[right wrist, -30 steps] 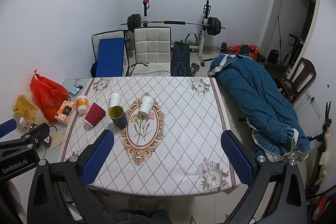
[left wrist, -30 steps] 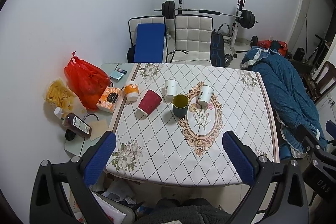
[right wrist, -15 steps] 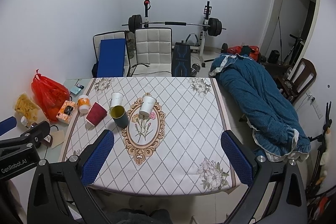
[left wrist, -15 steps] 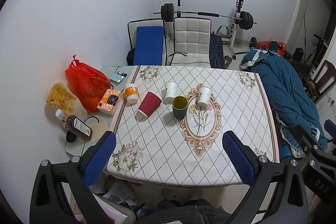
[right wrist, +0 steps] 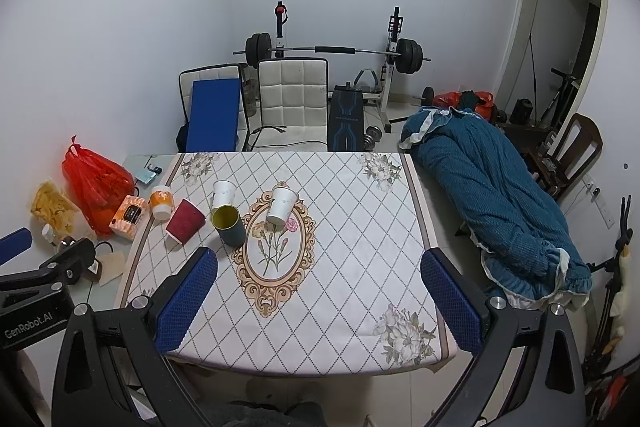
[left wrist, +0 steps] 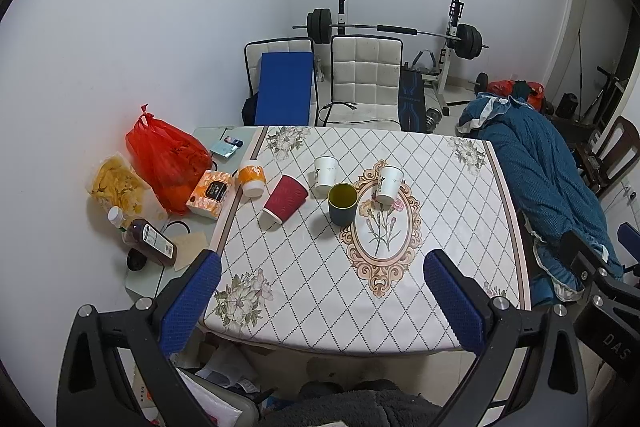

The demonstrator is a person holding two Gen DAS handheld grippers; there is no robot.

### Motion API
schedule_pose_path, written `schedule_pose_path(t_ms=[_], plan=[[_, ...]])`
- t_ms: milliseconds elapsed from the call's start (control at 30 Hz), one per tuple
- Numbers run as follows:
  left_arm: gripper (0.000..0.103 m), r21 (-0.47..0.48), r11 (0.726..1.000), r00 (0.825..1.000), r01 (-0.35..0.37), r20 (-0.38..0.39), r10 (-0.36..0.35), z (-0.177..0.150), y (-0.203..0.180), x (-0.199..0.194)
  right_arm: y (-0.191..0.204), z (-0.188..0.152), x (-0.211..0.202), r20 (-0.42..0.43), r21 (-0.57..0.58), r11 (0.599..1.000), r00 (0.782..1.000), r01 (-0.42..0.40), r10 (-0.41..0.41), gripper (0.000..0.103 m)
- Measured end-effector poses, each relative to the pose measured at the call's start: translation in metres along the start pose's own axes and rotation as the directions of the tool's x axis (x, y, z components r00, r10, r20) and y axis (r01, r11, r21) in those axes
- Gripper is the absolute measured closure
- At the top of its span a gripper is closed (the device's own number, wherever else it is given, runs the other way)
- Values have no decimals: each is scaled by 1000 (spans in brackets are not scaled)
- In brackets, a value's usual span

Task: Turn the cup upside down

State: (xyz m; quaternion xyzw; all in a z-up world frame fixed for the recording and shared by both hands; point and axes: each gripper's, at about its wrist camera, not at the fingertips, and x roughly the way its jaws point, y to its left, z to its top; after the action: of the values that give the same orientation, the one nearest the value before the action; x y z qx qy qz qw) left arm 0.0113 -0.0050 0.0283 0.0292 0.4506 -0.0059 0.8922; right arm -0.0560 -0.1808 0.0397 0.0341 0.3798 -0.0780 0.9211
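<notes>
Several cups stand on the patterned table [left wrist: 452, 211]: a dark green cup with a yellow inside [left wrist: 342, 203] [right wrist: 229, 225], open end up; a red ribbed cup [left wrist: 285, 199] [right wrist: 185, 221]; two white paper cups [left wrist: 325, 171] [left wrist: 389, 178] [right wrist: 222, 192] [right wrist: 282, 204]; an orange and white cup [left wrist: 252, 177] [right wrist: 161, 201]. My left gripper [left wrist: 320, 303] is open and empty, held high above the table's near edge. My right gripper [right wrist: 318, 303] is open and empty, likewise above the near edge.
A red plastic bag [left wrist: 168, 155], an orange box [left wrist: 210, 193], a bag of chips [left wrist: 116, 183] and a dark bottle [left wrist: 150, 241] lie left of the table. Two chairs [left wrist: 364, 83] and a barbell rack [left wrist: 400, 31] stand behind. A blue blanket [left wrist: 536, 183] lies on the right.
Both grippers have drifted slightly back and up, so the table sits a little lower in both views. Nothing on the table has moved.
</notes>
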Motion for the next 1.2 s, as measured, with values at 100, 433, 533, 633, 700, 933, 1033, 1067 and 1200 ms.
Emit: schedule_pose_path(t_ms=[100, 433, 533, 633, 700, 933, 1033, 1067, 1200], plan=[[0, 0, 1000, 1000, 1, -1, -1, -1, 0, 0, 0, 0, -1, -3, 1, 1000, 1000, -2, 2, 0], [0, 8, 1000, 1000, 6, -22, -6, -17, -1, 1, 0, -1, -4, -13, 0, 1000, 1000, -6, 6, 0], [0, 9, 1000, 1000, 7, -24, -6, -21, 0, 4, 2, -4, -3, -20, 1, 1000, 1000, -7, 7, 0], [0, 11, 1000, 1000, 7, -25, -7, -24, -1, 5, 3, -4, -1, -26, 0, 1000, 1000, -6, 6, 0], [0, 8, 1000, 1000, 9, -27, -9, -25, -1, 6, 2, -4, 1, -31, 1, 1000, 1000, -6, 6, 0], [0, 10, 1000, 1000, 8, -26, -8, -26, -1, 6, 3, -3, 4, -36, 2, 1000, 999, -12, 12, 0], [0, 11, 1000, 1000, 10, -26, -10, -26, -2, 6, 1, -3, 3, -37, 3, 1000, 999, -14, 14, 0], [0, 12, 1000, 1000, 9, -26, -9, -28, -2, 7, 2, -3, 4, -38, 3, 1000, 999, -15, 15, 0], [0, 11, 1000, 1000, 8, -26, -8, -30, -1, 16, 3, -4, 8, -49, 10, 1000, 999, -13, 14, 0]])
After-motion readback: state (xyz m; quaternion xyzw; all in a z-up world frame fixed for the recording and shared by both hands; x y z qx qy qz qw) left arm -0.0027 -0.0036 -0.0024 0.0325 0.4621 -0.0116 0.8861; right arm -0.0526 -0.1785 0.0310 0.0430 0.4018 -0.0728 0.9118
